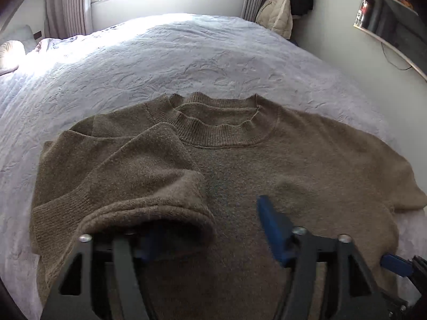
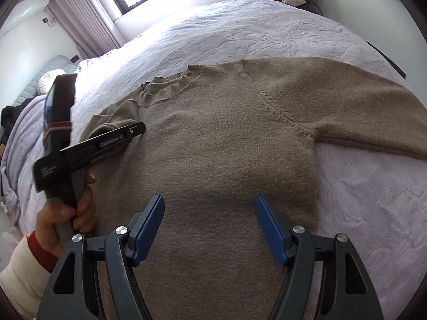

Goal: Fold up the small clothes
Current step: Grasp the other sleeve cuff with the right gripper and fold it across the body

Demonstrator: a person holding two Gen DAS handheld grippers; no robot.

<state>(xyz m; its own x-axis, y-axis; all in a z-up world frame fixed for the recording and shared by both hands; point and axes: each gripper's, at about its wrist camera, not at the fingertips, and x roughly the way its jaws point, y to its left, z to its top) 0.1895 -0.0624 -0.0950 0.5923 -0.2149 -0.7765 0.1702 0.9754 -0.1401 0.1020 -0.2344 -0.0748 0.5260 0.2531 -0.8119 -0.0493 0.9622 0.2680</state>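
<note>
Now our sweater (image 1: pixel 240 165) lies flat on the bed (image 1: pixel 186 53), left sleeve (image 1: pixel 138 176) folded in toward 12 o'clock. Left hand-held gripper (image 1: pixel 210 229) and right hand-held gripper (image 2: pixel 209 226) stand apart, empty; the cuff draped over 1 left finger may drag and undo the fold.

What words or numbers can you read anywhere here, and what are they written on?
Pale print on the side of the left gripper, seen from the right wrist view: too blurred to read.
Small print on the black block lower on that gripper's handle: too small and blurred to read.
Brown sweater: no label or print visible.
Bedspread: only a stitched pattern, no words.
</note>
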